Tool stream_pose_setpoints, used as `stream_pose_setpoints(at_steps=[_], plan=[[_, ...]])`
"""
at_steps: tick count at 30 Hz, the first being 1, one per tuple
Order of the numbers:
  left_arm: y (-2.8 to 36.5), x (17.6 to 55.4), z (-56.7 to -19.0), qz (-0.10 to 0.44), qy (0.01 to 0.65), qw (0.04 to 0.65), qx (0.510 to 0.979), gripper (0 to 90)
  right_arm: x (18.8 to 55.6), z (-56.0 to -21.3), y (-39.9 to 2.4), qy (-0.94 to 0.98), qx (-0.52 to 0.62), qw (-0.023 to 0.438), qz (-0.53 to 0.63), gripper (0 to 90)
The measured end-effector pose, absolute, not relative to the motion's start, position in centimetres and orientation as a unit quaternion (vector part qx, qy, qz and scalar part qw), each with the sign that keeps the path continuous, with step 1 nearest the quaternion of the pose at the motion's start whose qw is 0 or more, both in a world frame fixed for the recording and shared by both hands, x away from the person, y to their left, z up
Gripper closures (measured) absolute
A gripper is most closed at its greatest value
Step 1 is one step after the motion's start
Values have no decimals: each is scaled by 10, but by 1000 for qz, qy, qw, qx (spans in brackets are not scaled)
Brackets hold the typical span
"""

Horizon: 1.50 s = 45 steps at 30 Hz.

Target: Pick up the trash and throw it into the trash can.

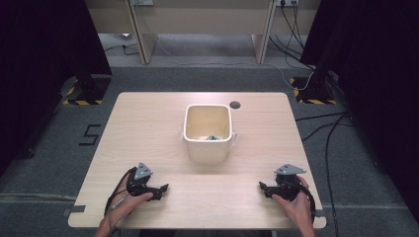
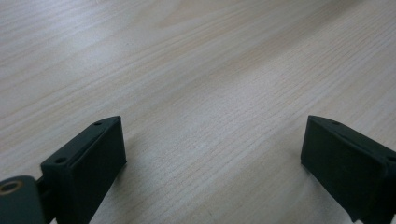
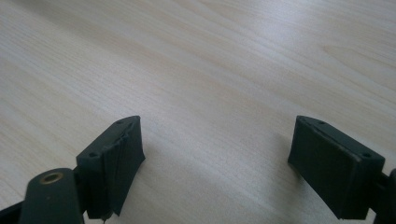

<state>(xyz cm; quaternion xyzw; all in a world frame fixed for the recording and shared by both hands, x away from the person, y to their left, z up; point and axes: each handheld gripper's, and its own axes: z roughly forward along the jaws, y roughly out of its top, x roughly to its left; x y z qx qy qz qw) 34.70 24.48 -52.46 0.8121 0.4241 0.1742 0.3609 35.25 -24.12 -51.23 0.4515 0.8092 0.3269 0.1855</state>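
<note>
A white square tub (image 1: 208, 132) stands in the middle of the light wooden table (image 1: 148, 123), with something small and dark green (image 1: 212, 138) lying at its bottom. My left gripper (image 1: 163, 188) rests near the front left edge, held in a hand, pointing right. My right gripper (image 1: 262, 186) rests near the front right edge, pointing left. In the left gripper view the jaws stand wide apart over bare wood, left gripper (image 2: 212, 154) open with nothing between them. In the right gripper view the right gripper (image 3: 217, 151) is likewise open over bare wood.
A small dark round grommet (image 1: 235, 104) sits in the tabletop behind the tub. Grey carpet surrounds the table, with cables (image 1: 326, 128) on the floor at the right and black curtains at both sides.
</note>
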Motion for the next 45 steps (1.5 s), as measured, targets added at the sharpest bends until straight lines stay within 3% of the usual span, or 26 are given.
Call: stream_pose_setpoints(at_steps=[45], plan=[[245,347,-525,174,424,361,812,56,332,-516,-246,799,454,198,340,151]])
